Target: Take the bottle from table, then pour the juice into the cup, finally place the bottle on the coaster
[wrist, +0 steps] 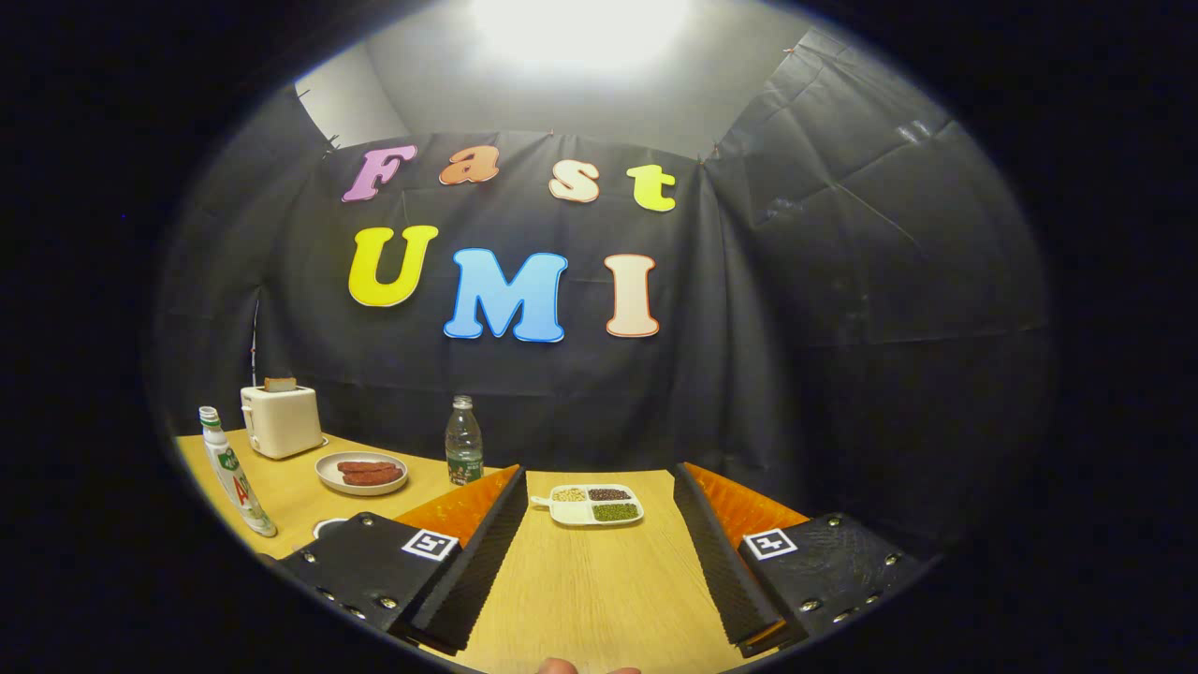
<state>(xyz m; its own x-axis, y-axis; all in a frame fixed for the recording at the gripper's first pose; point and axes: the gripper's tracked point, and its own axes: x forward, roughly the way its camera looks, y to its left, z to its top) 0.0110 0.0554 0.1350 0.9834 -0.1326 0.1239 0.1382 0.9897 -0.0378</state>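
While the gripper [599, 552] hangs low over the wooden table [599, 590], its two fingers stand wide apart with only bare tabletop between them, so it is released and grasps nothing. Just ahead of the fingers, in the gap between their tips, lies a small white divided dish [591, 505] with three compartments: pale grains in one, dark ones in another, green ones in the third. Beyond the tip of the left finger, close to the black cloth wall [842, 328], a clear bottle [463, 454] with a green label stands upright; its cap looks pale. Left of it rests a round plate [361, 473] holding two reddish-brown pieces of food. Further back in the left corner sits a cream toaster [281, 421] with a slice of bread [279, 384] sticking out of the top. Nearer, off to the left of the left finger, a white bottle [236, 471] with a green cap and a red and green label appears tilted, though the lens bends things there. Just behind the left finger's base a curved white rim [328, 526] peeks out; what it belongs to cannot be told. At the near edge of the table, between the finger bases, a bit of a fingertip [560, 666] of the person shows.
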